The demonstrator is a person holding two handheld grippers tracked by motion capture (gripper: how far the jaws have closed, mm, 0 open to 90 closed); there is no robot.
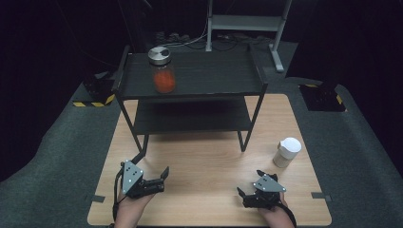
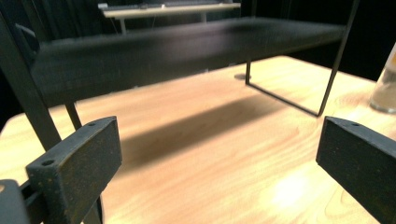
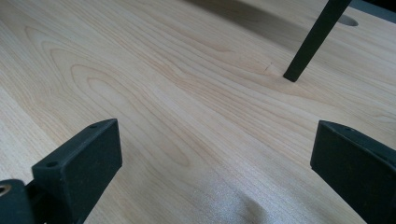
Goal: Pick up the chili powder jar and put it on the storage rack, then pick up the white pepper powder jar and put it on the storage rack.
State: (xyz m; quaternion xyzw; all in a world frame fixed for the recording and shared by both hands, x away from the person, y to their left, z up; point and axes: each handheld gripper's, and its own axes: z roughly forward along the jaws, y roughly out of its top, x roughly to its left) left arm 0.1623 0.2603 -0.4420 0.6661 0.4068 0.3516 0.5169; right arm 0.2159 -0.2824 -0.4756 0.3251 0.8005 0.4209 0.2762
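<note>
Presently on the wooden table point(image 1: 209, 156): left gripper point(image 1: 161, 178) and right gripper point(image 1: 247, 191), both near the front edge, jaws spread wide, nothing between them. White-lidded jar point(image 1: 287, 152) stands upright on the table, just beyond the right gripper, beside the black two-tier shelf point(image 1: 190, 76). Orange-filled jar point(image 1: 162, 70), metal lid, stands on the shelf's top tier, left end.

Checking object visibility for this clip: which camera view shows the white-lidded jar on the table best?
The high view: the white-lidded jar stands whole on the wooden table, ahead of the right gripper. The left gripper view catches a blurred sliver of it at its right edge. The right gripper view looks at bare tabletop.
</note>
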